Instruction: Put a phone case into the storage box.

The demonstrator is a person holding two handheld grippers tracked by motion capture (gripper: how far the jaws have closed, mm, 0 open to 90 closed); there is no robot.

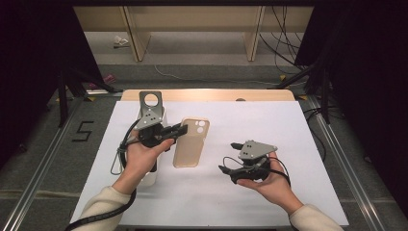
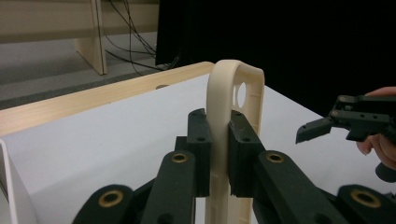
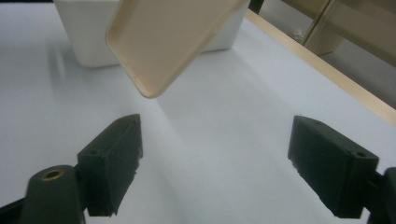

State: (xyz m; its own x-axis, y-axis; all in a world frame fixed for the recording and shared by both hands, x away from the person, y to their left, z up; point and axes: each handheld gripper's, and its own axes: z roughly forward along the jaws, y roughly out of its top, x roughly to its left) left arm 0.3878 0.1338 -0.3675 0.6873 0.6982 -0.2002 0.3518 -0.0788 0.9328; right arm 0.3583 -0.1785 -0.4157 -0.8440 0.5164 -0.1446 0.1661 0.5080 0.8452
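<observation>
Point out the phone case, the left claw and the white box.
phone case (image 1: 191,144), high view, middle of its back.
left claw (image 2: 219,149), left gripper view, between its tips clamping the case edge.
white box (image 3: 88,35), right gripper view, front wall.

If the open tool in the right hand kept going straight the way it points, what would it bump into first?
Probably the beige phone case, which the left tool holds up off the table. It hangs ahead of the right tool, slightly above its line, so it might pass just under and reach the white box behind.
</observation>
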